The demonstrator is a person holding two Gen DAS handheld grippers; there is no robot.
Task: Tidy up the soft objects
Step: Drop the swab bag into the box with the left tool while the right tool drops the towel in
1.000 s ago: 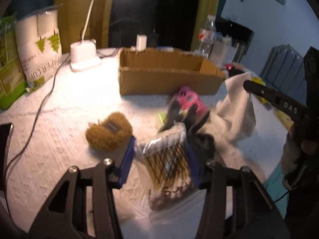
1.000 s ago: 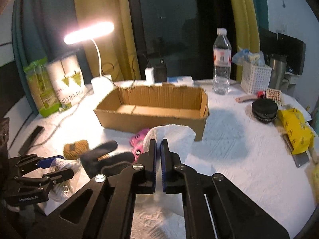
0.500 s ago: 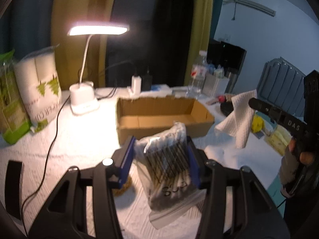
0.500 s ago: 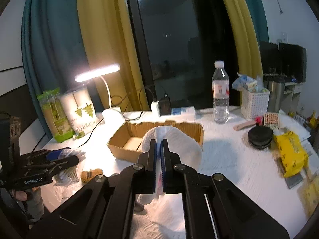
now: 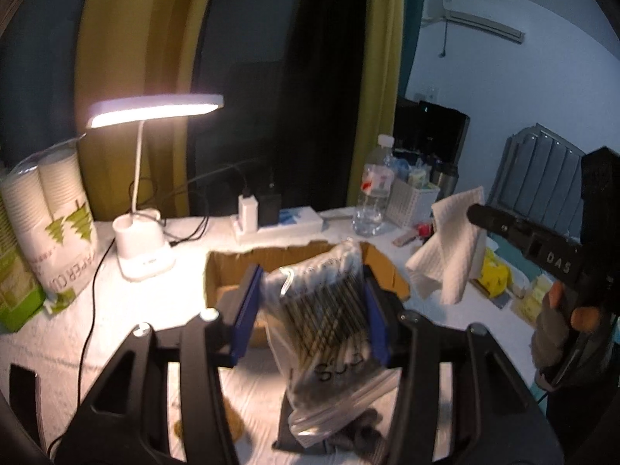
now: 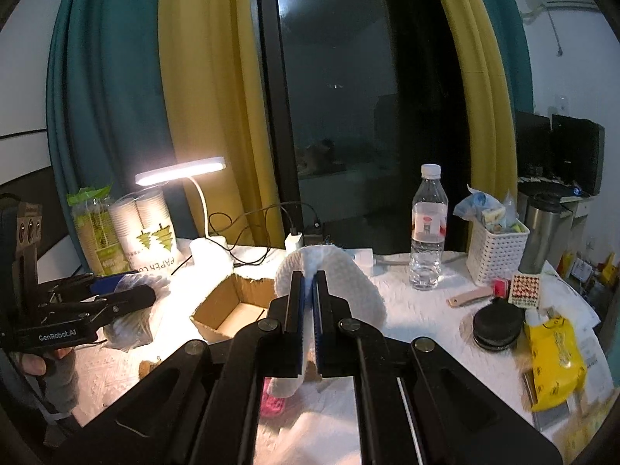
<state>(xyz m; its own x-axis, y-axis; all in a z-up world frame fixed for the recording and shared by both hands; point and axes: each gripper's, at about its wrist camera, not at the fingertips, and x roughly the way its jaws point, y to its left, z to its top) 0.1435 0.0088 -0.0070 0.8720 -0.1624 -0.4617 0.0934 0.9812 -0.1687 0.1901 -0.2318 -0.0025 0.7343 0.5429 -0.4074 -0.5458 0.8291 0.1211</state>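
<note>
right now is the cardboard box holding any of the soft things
No, the cardboard box shows only bare cardboard inside, while the white cloth hangs in the right gripper above the table.

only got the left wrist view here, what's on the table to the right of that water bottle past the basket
Observer: Right of the white basket stands a steel tumbler.
Operator: anything lying in front of the basket
Observer: A round black case lies there, and beside it a yellow packet.
Operator: how is the right gripper holding the towel
Observer: The right gripper is shut on the white towel, which bulges out above its fingers.
Operator: anything under it on the table
Observer: Something pink lies on the table below that gripper, partly hidden.
</note>
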